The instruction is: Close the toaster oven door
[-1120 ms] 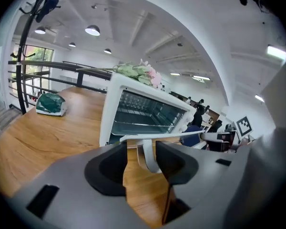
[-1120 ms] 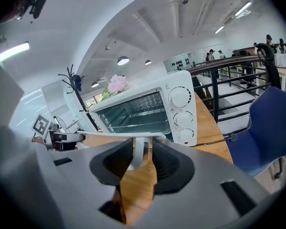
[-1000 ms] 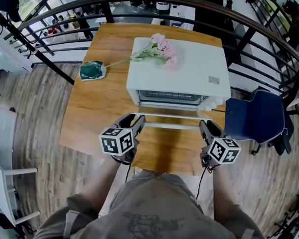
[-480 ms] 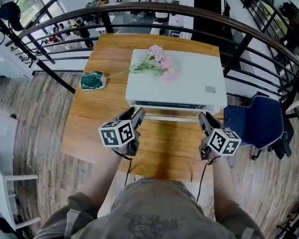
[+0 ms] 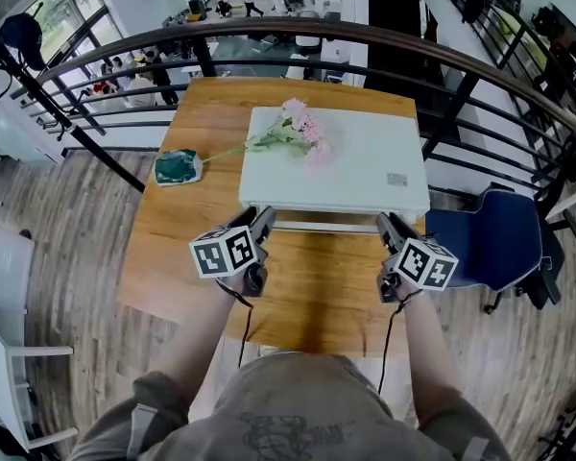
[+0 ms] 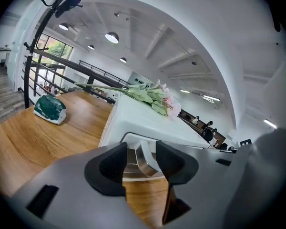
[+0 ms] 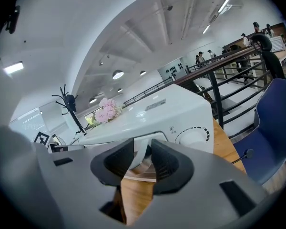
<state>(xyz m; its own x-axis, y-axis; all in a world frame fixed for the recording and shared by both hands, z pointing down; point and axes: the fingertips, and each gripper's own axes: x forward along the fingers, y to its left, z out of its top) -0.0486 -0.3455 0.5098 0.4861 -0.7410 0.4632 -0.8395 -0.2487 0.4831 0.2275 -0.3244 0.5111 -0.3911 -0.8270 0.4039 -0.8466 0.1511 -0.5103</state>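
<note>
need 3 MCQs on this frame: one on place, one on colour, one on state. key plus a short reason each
1. Where do the pink flowers lie?
A. on the table
B. on top of the toaster oven
C. on the floor

2. What colour is the chair?
A. blue
B. red
C. green

3. How does the left gripper stand?
A. shut, with nothing between its jaws
B. jaws apart, with the door handle between them
C. shut on a flower stem

Key:
1 B: the head view shows the flowers lying on the oven's white top.
2 A: its seat and back are dark blue.
3 B: the left gripper view shows the handle between the pads, with a gap beside it.
</note>
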